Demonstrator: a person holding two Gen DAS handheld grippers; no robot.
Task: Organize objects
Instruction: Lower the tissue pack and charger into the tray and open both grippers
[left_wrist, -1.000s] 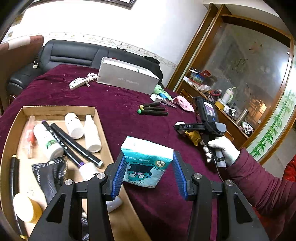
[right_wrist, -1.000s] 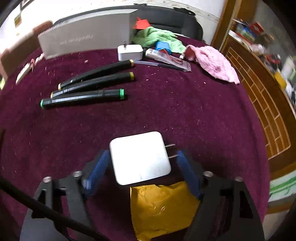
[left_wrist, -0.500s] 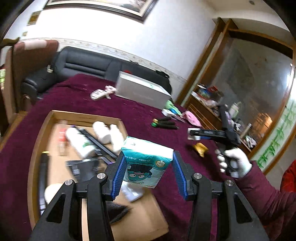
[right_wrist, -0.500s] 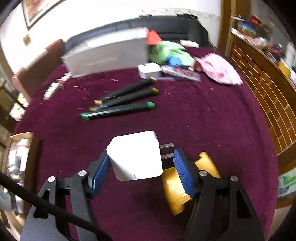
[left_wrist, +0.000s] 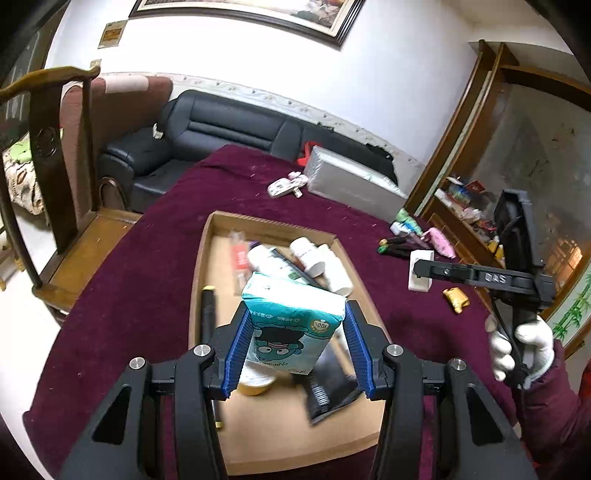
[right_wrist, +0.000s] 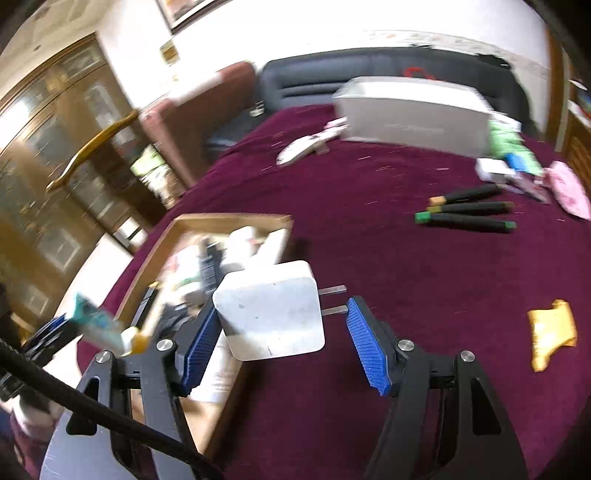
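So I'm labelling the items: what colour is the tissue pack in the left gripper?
Teal and white, with a cartoon face; the tissue pack shows best in the left wrist view.

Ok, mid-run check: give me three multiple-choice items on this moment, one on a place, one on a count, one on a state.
1. Over what does the tissue pack hang?
A. the cardboard tray
B. the sofa
C. the grey box

2. How many black markers lie together on the cloth outside the tray?
A. one
B. three
C. five

3. What does the right gripper carry?
A. nothing
B. a marker
C. the white charger

Answers: 1 A, the left wrist view shows the tray under the pack. 2 B, three lie side by side. 3 C, the charger sits between its pads, prongs toward the right pad.
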